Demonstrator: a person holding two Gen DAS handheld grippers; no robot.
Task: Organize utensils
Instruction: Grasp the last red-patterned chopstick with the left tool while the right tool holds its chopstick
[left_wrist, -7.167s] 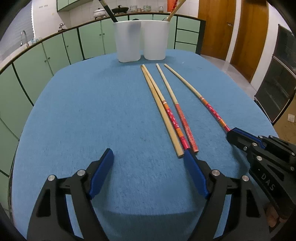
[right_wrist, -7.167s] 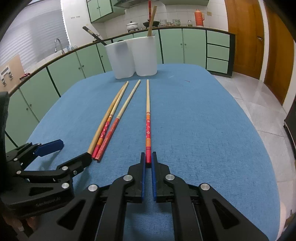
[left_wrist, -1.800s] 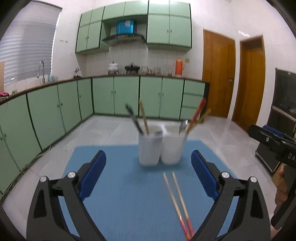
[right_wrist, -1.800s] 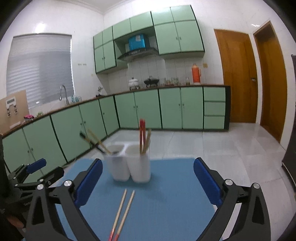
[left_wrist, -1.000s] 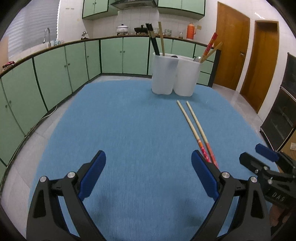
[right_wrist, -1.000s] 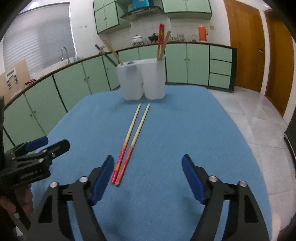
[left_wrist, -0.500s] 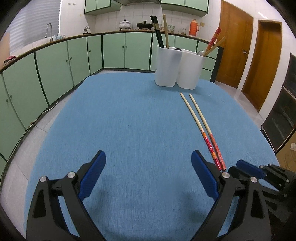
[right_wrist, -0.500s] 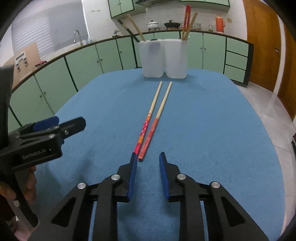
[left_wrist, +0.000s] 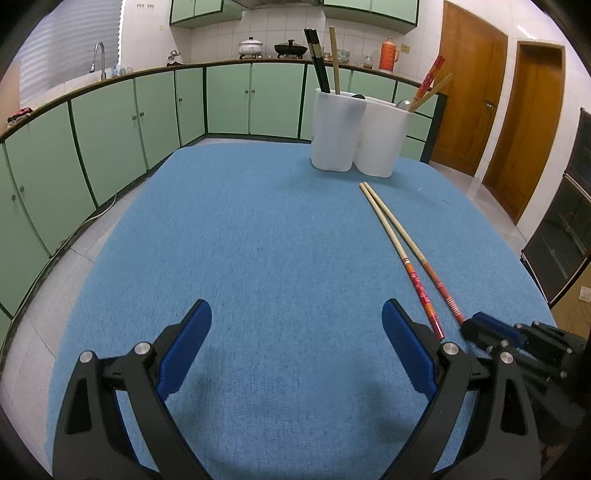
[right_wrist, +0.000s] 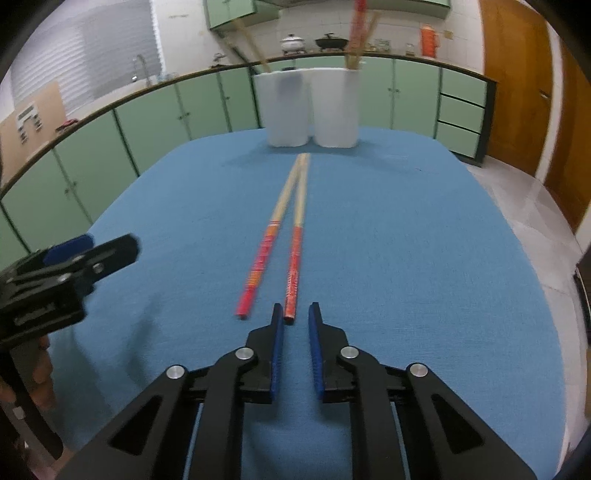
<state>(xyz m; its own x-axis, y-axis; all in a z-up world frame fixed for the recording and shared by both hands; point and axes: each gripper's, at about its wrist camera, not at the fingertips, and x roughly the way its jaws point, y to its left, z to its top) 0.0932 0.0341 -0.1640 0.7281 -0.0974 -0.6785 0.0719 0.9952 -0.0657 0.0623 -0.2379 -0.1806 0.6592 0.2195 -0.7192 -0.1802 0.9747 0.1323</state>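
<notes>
Two long chopsticks with red patterned ends lie side by side on the blue table (left_wrist: 240, 240): the left chopstick (right_wrist: 262, 258) (left_wrist: 397, 245) and the right chopstick (right_wrist: 295, 258) (left_wrist: 421, 258). My right gripper (right_wrist: 294, 314) (left_wrist: 476, 328) is low over the table, its jaws closing. The red end of the right chopstick lies between the fingertips, and a gap still shows beside it. My left gripper (left_wrist: 297, 321) (right_wrist: 107, 245) hovers wide open over bare cloth, left of the chopsticks, with nothing between its fingers.
Two white cups stand together at the table's far edge: the left cup (left_wrist: 334, 133) (right_wrist: 288, 107) with dark and wooden sticks, the right cup (left_wrist: 384, 140) (right_wrist: 334, 107) with a red chopstick, a wooden one and a spoon. Green cabinets ring the room.
My right gripper's jaws have gone from wide apart to a narrow gap, and it has sunk toward the chopsticks' red ends. The left gripper has stayed put.
</notes>
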